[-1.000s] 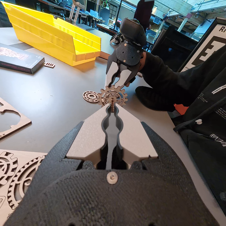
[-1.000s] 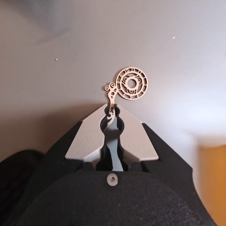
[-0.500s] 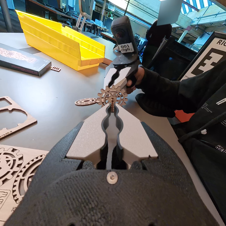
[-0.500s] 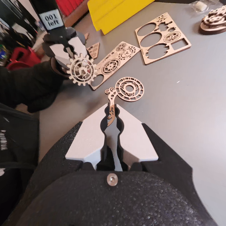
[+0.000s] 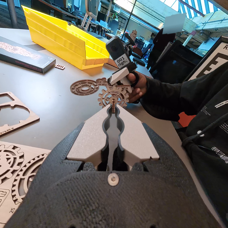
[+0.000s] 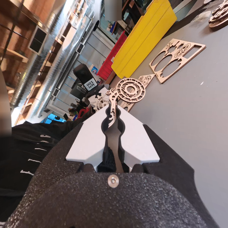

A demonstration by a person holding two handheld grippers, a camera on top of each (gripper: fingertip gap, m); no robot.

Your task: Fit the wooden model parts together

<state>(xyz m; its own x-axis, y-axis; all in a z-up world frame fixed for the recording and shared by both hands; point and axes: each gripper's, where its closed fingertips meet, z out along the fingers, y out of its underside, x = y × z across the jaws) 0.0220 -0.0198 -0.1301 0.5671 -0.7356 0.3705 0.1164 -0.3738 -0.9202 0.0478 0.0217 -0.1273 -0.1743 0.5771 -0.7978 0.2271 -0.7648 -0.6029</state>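
My left gripper [image 5: 113, 107] is shut on the short wooden axle [image 5: 113, 107] of a wooden gear [image 5: 112, 98], held upright above the table. My right gripper [image 6: 112, 107] is shut on the ornate stem of a wooden dial piece [image 6: 130, 91], a ring with a centre hole. In the left wrist view the dial piece [image 5: 84, 87] is lifted off the table, nearly flat, just left of and behind the gear, with the right gripper [image 5: 111, 83] tilted over. In the right wrist view the gear [image 6: 100, 102] and the left gripper [image 6: 97, 95] sit right behind the dial's stem.
A yellow bin [image 5: 64, 37] stands at the back of the grey table [image 5: 43, 86]. A black box [image 5: 24, 55] lies to the left. Punched-out wooden sheets [image 5: 12, 117] and a gear sheet [image 5: 13, 166] lie at the near left. A finished wooden model [image 6: 219, 18] sits far off. One gripper's finger ends stand about 6 cm off the other's. From the right gripper's tips to the finished wooden model [image 6: 219, 18] is close to 20 cm.
My right gripper has lifted the dial piece off the table, rolled over, and brought it up close to the gear. My left gripper has kept the gear nearly still.
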